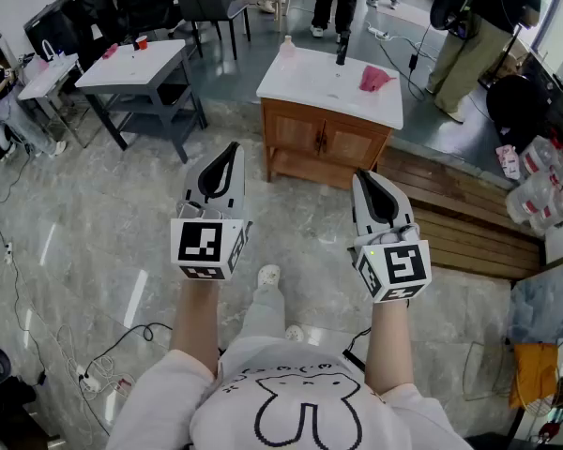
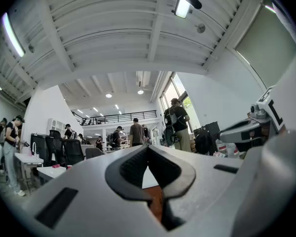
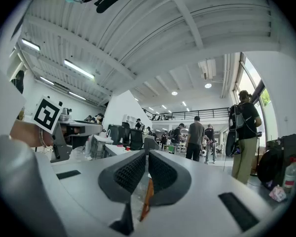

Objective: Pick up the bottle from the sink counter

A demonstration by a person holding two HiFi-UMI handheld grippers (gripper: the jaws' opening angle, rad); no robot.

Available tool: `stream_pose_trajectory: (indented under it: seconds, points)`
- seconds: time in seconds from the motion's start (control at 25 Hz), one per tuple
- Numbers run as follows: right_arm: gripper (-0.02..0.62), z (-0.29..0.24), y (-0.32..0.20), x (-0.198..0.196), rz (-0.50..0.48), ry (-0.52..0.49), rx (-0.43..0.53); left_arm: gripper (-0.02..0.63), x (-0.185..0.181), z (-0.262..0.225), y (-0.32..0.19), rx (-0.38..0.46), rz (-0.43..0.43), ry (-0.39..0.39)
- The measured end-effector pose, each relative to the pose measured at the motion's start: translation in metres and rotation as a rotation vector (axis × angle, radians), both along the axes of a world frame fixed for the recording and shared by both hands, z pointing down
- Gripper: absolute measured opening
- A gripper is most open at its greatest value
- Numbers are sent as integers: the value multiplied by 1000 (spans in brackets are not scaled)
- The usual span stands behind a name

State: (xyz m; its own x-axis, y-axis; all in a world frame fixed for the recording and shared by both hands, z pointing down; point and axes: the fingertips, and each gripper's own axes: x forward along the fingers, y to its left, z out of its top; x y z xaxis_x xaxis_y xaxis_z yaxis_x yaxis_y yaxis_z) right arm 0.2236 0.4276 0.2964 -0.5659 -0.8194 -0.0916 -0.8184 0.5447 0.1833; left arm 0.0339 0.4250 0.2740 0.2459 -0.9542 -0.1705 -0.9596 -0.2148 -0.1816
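**Item 1. Person.** White top with a rabbit outline [image 1: 291,411], bare forearms, one gripper in each hand. Stands on the marble floor [image 1: 103,223], well apart from the work.

**Item 2. Left gripper** [image 1: 233,148] [image 2: 148,148]. Jaws pressed together at the tips, nothing between them.

**Item 3. Right gripper** [image 1: 361,176] [image 3: 147,155]. Jaws pressed together, nothing held.

**Item 4. Desk** [image 1: 310,78]. White top on a wooden cabinet, ahead of both grippers. It carries a black tap [image 1: 342,49] and a crumpled pink cloth [image 1: 373,79].

**Item 5. Bottle** [image 1: 287,49]. The task's thing.
- Position: upright at the far left corner of the desk top, apart from the tap and well apart from the cloth.
- Appearance: small, pale pinkish body with a narrower top. Too small here to read a label or judge how full it is.

**Hazards, as judged:**
- Neither gripper can take the bottle until its jaws are spread. Arriving with them together would push the bottle instead of taking it.
- The bottle stands near two edges, so a nudge could tip it off the back or the side.
- It looks slim and light, so a grip placed high near the cap may let it swing or slip.
- A cable [image 1: 122,345] trails on the floor to the person's left.
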Motion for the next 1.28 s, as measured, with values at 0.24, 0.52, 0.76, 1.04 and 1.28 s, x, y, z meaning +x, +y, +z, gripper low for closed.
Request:
stream_pose_trajectory:
  seconds: [0.24,0.52,0.76,1.04,1.28]
  points:
    - [40,1,-31,0,-6,0,-5,9,-3,-2,-33,4,-7,0]
    - [40,-2,-78,-6,2,-28,1,9,-10,3,-83,-1,23,-2]
    - [40,-2,-150,-33,9,-8,-12,9,-40,6,-156,-11,8,-2]
    - [40,1,-230,-67,41,15,-27,9,-74,8,-243,-23,34,25]
    - [40,-1,-285,-87,76,12,-18,9,-94,7,-302,-12,56,-22]
